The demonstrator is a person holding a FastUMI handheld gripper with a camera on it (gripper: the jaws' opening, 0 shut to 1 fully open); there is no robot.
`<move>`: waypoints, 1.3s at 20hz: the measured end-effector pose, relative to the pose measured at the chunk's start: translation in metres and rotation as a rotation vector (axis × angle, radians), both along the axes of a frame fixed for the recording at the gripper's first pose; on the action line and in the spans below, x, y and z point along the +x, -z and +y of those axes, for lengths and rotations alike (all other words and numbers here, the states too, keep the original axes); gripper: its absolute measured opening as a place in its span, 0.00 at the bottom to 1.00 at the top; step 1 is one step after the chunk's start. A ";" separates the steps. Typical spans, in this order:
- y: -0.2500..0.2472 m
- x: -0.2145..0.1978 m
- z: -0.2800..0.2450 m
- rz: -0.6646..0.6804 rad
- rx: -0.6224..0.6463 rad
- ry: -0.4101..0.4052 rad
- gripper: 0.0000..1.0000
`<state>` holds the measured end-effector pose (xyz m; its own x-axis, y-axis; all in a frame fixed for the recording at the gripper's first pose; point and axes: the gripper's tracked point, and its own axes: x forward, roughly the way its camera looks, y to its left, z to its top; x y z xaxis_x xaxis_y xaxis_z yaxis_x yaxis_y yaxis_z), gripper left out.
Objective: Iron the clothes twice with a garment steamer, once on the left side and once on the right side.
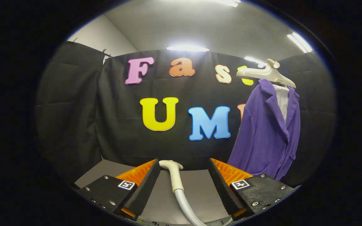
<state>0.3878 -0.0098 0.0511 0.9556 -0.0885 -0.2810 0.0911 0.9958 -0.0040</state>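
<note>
A purple jacket (267, 131) over a white shirt (282, 97) hangs on a cream hanger (267, 73), ahead and to the right of my fingers. The cream garment steamer handle (175, 175) rises between my two fingers, nearer the left one, and its grey hose (184, 204) runs down toward me. My gripper (184, 162) is open. Its black pads (146, 185) stand wide apart and neither one presses on the handle. The steamer's lower part is hidden below.
Under the fingers lies a grey table top (196, 185), which reaches back to the black cloth wall (112, 125). The jacket's hem hangs just above the table's right rear part.
</note>
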 end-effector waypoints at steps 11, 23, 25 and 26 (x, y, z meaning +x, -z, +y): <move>0.118 0.113 0.018 0.351 0.048 -0.014 0.95; 0.186 0.133 0.031 0.554 0.054 -0.025 0.75; 0.191 0.131 0.026 0.571 0.063 -0.011 0.71; 0.195 0.127 0.023 0.586 0.077 0.005 0.70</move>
